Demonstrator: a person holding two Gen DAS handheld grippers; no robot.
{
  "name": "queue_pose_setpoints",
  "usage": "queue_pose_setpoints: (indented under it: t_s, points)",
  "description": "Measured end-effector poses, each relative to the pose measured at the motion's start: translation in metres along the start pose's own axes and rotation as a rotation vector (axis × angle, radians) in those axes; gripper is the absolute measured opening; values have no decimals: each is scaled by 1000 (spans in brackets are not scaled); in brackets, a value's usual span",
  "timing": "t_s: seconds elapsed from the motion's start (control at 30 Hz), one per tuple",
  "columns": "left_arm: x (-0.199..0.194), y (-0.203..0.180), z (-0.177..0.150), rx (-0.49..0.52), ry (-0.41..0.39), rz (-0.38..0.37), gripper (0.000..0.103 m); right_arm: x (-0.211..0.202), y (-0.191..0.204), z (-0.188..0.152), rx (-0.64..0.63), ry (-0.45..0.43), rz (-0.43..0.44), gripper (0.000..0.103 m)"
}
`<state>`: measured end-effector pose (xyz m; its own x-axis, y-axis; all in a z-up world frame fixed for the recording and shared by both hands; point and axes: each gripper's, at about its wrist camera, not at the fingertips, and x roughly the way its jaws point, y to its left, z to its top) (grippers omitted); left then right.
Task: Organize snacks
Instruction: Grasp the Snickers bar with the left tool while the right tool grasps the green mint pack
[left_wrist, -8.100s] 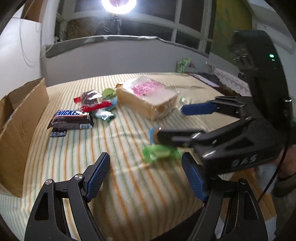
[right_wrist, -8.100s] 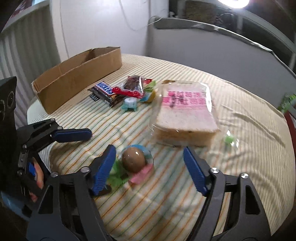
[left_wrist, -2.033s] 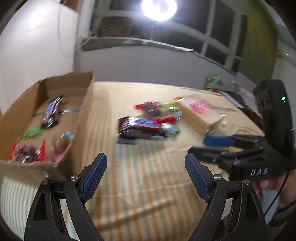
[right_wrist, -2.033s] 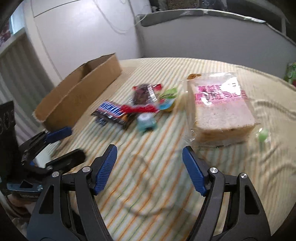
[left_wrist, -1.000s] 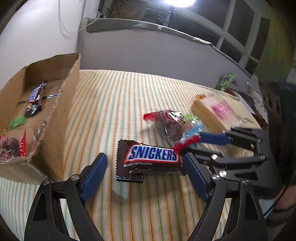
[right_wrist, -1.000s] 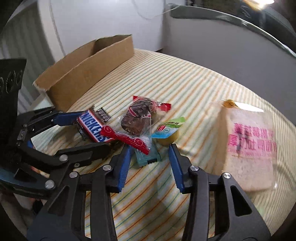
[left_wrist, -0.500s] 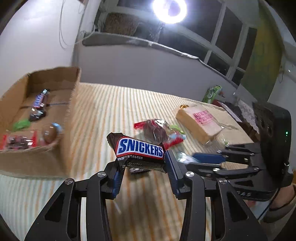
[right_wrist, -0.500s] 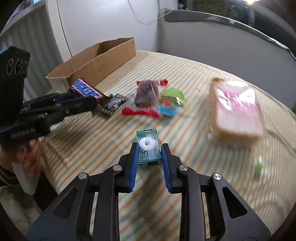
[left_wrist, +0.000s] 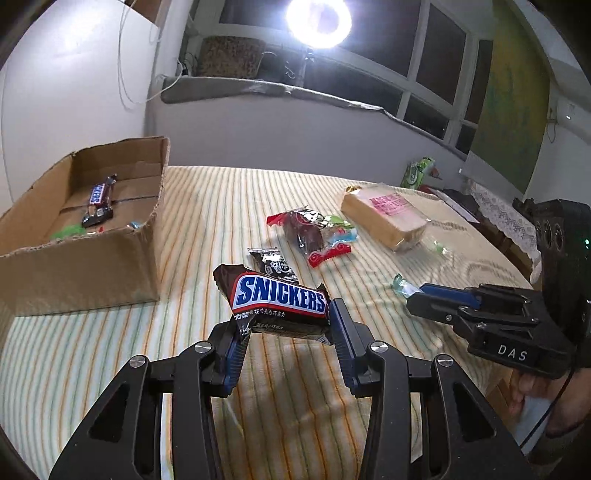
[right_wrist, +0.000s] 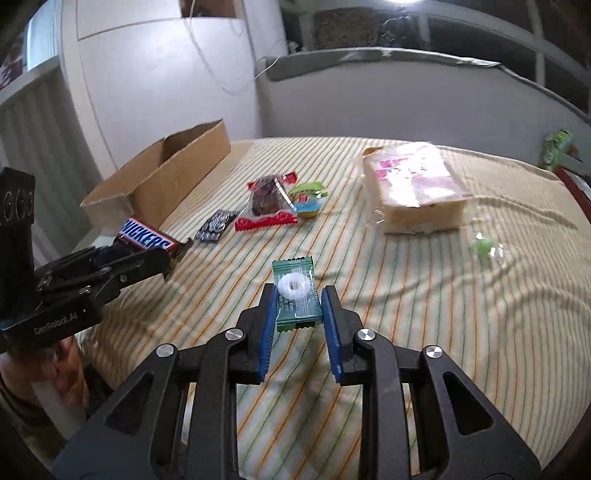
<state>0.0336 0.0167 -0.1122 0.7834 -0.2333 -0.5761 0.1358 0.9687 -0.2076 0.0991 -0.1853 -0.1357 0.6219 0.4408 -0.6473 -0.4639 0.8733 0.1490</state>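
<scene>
a round table under a cream cloth (left_wrist: 207, 206) with thin orange and green stripes stands beside a white wall, with dark windows and a bright ring light (left_wrist: 318, 18) behind it. the left gripper (left_wrist: 284, 339) has just closed on a snickers bar (left_wrist: 280, 306), held clear of the cloth near the open cardboard box (left_wrist: 92, 236) at the table's left edge. the right gripper (right_wrist: 297, 306) is clamped on a small green mint packet (right_wrist: 295, 291), with bagged bread (right_wrist: 413, 188) and loose sweets (right_wrist: 273, 206) lying beyond.

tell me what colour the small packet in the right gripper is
Green, with a white ring; clearest in the right wrist view.
</scene>
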Motion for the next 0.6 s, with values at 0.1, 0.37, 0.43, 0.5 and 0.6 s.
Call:
queue_pose_setpoints:
  t_s: [0.1, 0.37, 0.43, 0.5, 0.6]
  points:
    - [-6, 2, 2, -8, -13, 3, 41, -3, 3, -2, 38, -31, -23, 25]
    - [-32, 13, 20, -3, -90, 15, 41, -21, 30, 25, 20, -122, -74, 25]
    - [-42, 20, 31, -7, -125, 23, 41, -31, 38, 39, 2, -152, -80, 25]
    - [-51, 27, 43, -12, -160, 27, 41, -39, 50, 56, -29, -176, -90, 25]
    - [-68, 39, 66, -10, -222, 28, 41, -51, 71, 79, -76, -204, -102, 25]
